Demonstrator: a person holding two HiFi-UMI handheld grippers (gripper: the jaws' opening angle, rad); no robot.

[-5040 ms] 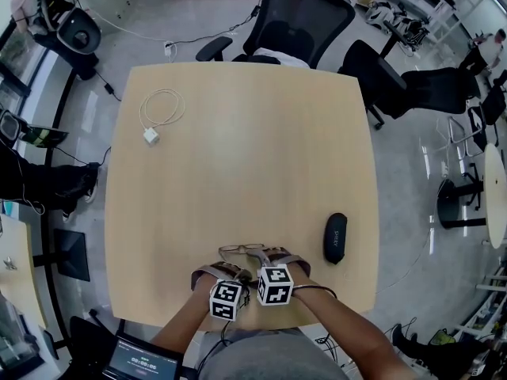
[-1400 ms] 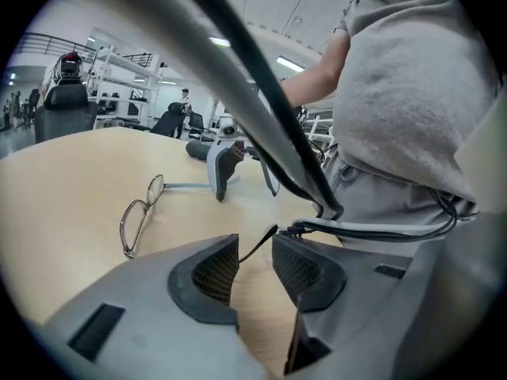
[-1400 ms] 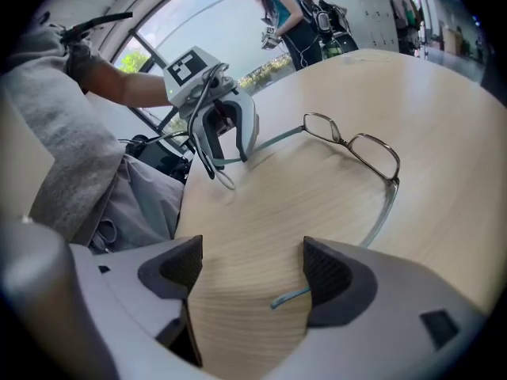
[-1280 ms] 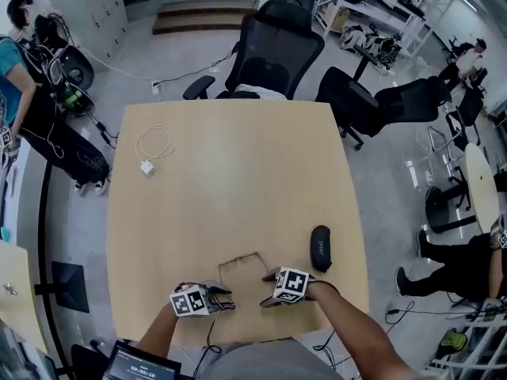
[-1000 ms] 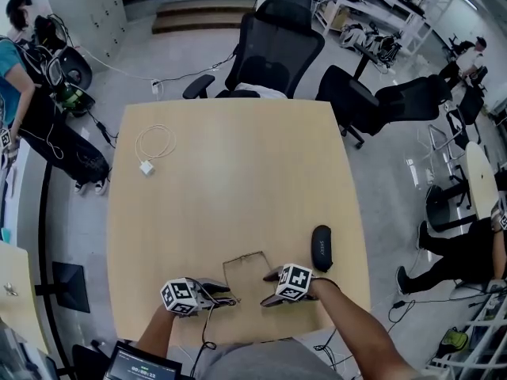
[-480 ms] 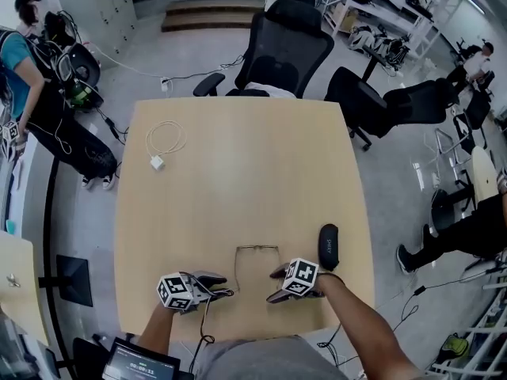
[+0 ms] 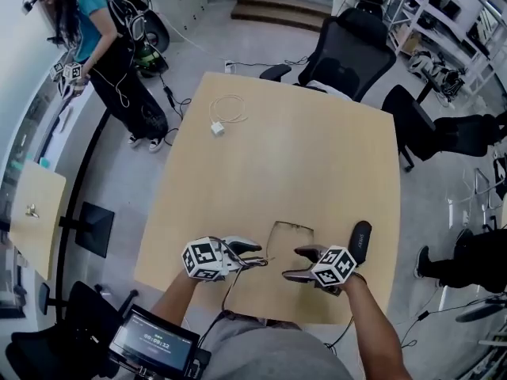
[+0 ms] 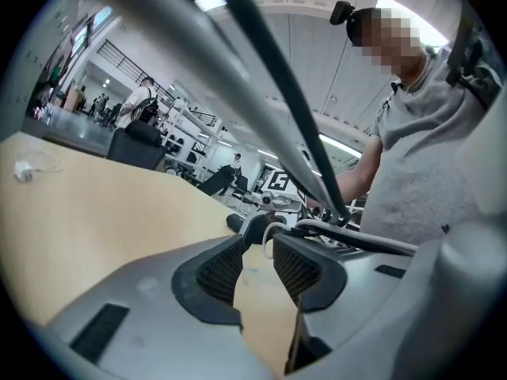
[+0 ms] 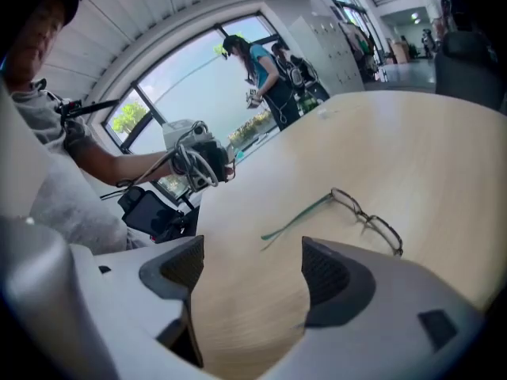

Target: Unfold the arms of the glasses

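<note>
Down at the near edge, our left gripper (image 7: 255, 255) has its jaws only a little apart. A thin strip of tabletop shows between the pads and nothing is caught there. Our right gripper (image 7: 293, 263) has its jaws spread wide, and they are empty too. The two grippers point at each other across a short stretch of wood.

The glasses (image 7: 293, 226) lie flat on the table in that gap, touching neither gripper. Both arms are swung out. The front of the frame faces away from us and the arms run back towards the jaw tips. In the right gripper view they sit just ahead of the jaws and a bit to the right, with one greenish arm stretching towards the gap.

Just beyond our right gripper lies a black glasses case (image 7: 361, 241), near the table's right edge. The table (image 7: 301, 157) is pale wood with rounded corners. On its far left corner we see a white charger (image 7: 215, 128) with its cable looped beside it.

At the far side stands a black office chair (image 7: 352, 50), with another chair (image 7: 444, 133) off to the right. A person (image 7: 103, 46) stands on the grey floor at the far left. Below our left arm a small screen (image 7: 154, 343) glows.
</note>
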